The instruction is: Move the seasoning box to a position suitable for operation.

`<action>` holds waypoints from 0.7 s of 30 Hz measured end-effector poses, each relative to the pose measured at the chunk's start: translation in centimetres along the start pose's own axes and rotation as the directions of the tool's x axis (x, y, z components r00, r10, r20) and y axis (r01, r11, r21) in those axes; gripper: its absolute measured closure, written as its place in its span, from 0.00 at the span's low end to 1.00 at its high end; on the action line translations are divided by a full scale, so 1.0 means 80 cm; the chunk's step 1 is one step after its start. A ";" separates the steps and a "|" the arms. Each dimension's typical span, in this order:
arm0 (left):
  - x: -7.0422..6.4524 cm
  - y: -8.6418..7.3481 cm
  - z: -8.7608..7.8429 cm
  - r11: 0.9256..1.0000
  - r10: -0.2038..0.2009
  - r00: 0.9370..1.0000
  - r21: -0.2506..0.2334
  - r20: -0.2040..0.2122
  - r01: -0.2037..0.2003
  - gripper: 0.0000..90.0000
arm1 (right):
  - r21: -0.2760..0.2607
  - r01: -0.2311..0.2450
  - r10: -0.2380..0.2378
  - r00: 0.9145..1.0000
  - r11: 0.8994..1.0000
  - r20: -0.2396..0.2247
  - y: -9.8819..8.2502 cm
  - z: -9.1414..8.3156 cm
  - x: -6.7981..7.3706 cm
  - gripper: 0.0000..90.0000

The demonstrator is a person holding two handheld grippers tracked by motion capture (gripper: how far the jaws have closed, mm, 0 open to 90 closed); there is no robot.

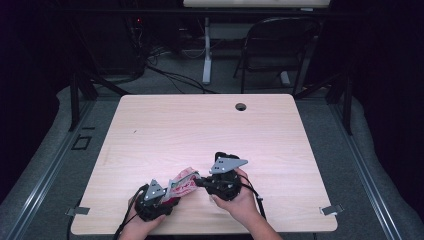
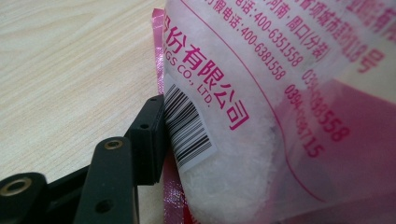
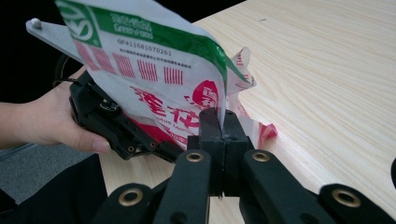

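Right gripper (image 3: pixel 223 125) has its jaws clamped flat on the thin top edge of the bag (image 3: pixel 168 79), nothing slack between them, so that end is pinned. Left gripper (image 2: pixel 156 135) sits at the opposite end: one black jaw lies against the bag's side just beside the barcode label (image 2: pixel 189 133), the other jaw isn't visible, so I can't tell whether it's pinching or just resting there. From the high view the bag (image 1: pixel 182 182) spans between the left gripper (image 1: pixel 162 196) and right gripper (image 1: pixel 202 181), long axis running gripper to gripper, low over the near edge of the bench (image 1: pixel 200 130). Left is nearer the filled bulk, right only has the seam. Bag is translucent plastic, pink and red print, green band at the top, white granular fill inside; soft, likely to sag.
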State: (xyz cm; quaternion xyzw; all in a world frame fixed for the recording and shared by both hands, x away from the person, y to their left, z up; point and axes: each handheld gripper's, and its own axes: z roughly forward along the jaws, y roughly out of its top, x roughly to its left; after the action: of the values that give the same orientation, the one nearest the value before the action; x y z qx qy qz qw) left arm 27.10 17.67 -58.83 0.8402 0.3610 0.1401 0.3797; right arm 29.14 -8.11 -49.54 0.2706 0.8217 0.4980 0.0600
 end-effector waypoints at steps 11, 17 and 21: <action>0.000 0.000 -0.001 1.000 0.009 1.000 0.000 -0.009 -0.009 0.62 | -0.004 0.015 -0.015 1.000 1.000 -0.003 0.003 -0.001 0.004 1.00; 0.000 0.000 -0.001 1.000 0.026 1.000 -0.002 -0.002 -0.026 0.71 | -0.005 0.020 -0.020 1.000 1.000 -0.006 0.004 -0.001 0.006 1.00; 0.000 0.000 -0.001 1.000 0.029 1.000 -0.003 -0.004 -0.029 0.72 | -0.005 0.019 -0.019 1.000 1.000 -0.008 0.004 -0.001 0.005 1.00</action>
State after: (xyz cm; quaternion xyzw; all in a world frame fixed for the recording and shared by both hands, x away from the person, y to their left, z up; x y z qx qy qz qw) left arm 27.00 17.71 -58.78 0.8446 0.3492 0.1476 0.3781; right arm 28.86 -7.84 -49.18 0.2608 0.8230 0.5007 0.0622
